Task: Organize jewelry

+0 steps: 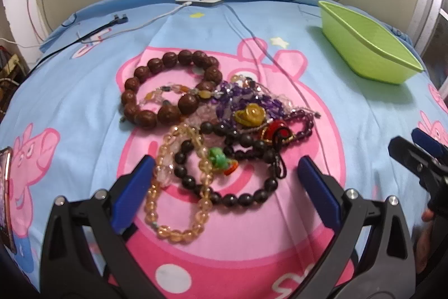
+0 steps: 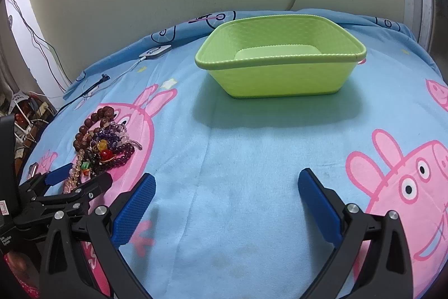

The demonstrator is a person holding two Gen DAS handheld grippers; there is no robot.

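Observation:
A pile of bead bracelets lies on the cartoon-pig bedsheet: a brown wooden one (image 1: 168, 86), a black one (image 1: 238, 173), an amber one (image 1: 179, 187), purple beads (image 1: 252, 100) and a red-and-yellow charm (image 1: 275, 131). My left gripper (image 1: 224, 181) is open and empty, its fingers on either side of the near end of the pile. The pile also shows in the right wrist view (image 2: 100, 147). A green basket (image 2: 280, 60) stands empty ahead of my right gripper (image 2: 226, 198), which is open and empty over bare sheet. The basket also shows in the left wrist view (image 1: 366, 46).
A white charger with its cable (image 1: 200, 0) and a black cable (image 1: 112, 23) lie near the far edge by the wall. A phone (image 1: 7, 187) lies at the left edge. Cluttered wires (image 2: 25, 114) sit beyond the bed's left side.

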